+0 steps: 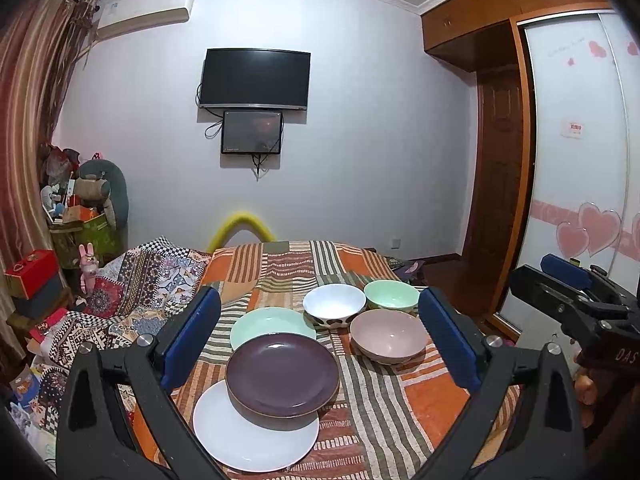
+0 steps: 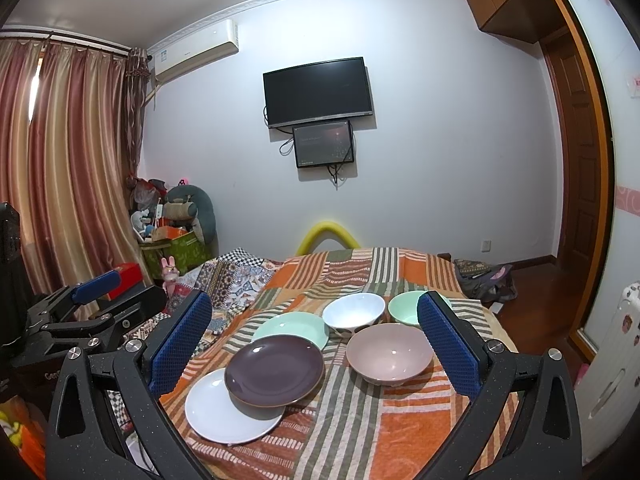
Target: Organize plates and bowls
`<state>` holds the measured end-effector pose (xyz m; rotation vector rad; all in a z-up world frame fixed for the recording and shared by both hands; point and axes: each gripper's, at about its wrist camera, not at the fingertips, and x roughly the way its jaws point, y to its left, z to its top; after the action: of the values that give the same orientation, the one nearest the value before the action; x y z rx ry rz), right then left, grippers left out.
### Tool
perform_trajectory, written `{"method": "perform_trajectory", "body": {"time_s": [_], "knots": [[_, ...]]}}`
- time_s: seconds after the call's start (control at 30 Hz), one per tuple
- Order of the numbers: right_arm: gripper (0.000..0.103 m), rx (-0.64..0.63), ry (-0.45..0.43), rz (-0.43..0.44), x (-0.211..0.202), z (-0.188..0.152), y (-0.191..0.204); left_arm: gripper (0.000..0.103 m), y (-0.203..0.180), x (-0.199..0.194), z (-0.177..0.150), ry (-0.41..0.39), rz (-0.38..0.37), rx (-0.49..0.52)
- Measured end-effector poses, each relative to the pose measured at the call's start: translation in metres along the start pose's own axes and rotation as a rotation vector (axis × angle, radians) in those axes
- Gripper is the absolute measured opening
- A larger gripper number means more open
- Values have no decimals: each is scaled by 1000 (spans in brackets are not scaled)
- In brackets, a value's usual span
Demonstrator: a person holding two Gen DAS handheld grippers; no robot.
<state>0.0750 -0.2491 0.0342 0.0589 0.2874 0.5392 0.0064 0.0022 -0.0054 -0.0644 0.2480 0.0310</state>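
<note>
Three plates lie in an overlapping row on the striped cloth-covered table (image 1: 380, 420) (image 2: 380, 420): a white plate (image 1: 256, 436) (image 2: 224, 412) nearest, a dark purple plate (image 1: 282, 374) (image 2: 274, 370) resting partly on it, and a mint plate (image 1: 272, 326) (image 2: 296, 326) behind. To their right stand a white bowl (image 1: 334, 306) (image 2: 354, 312), a mint bowl (image 1: 391, 296) (image 2: 404, 312) and a pink bowl (image 1: 388, 336) (image 2: 390, 354), all upright. My left gripper (image 1: 319, 296) hovers open and holds nothing. The right gripper (image 2: 315, 300) is also open and holds nothing, above the near edge.
A second patterned cloth (image 1: 140, 280) drapes off the table's left side, with boxes and toys (image 1: 80, 216) piled beyond. A wooden wardrobe with a sliding door (image 1: 560, 160) stands on the right, and a white radiator (image 2: 612, 360) is close by. A hand (image 1: 584, 388) holds the right gripper.
</note>
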Motion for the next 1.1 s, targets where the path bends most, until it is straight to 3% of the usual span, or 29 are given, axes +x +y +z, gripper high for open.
{"method": "perform_trajectory", "body": {"time_s": [1.1], "knots": [[102, -4, 10, -13, 11, -3, -2, 101, 7, 7, -2, 17, -22, -3]]}}
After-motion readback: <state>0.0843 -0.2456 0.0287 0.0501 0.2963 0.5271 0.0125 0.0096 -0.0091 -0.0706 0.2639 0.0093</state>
